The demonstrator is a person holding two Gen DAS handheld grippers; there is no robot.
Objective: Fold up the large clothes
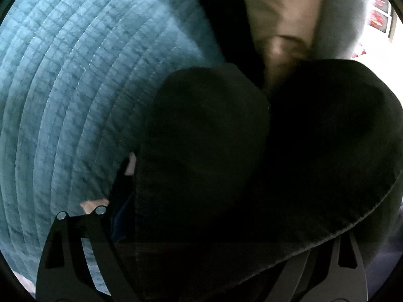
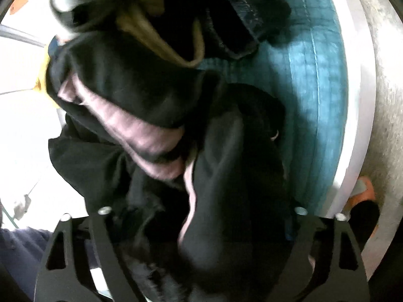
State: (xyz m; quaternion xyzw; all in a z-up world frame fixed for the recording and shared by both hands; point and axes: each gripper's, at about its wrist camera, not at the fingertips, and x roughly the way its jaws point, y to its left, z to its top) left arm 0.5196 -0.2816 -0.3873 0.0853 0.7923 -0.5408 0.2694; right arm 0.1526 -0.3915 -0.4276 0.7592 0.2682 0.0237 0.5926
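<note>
With the black, pink-lined garment (image 2: 226, 176) bunched between both sets of jaws, apparently clenched on it, it should be lifted evenly above the teal quilted mat (image 1: 75, 88).

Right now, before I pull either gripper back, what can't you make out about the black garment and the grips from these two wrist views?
- Left gripper, left wrist view: the black fabric garment drapes over the fingertips, so the grip is hidden.
- Right gripper, right wrist view: bunched black cloth covers the fingertips; motion blur too.
- Garment type and outline: cut off by the edges in both views.
- The teal quilted mat: mostly covered in the right view.
</note>
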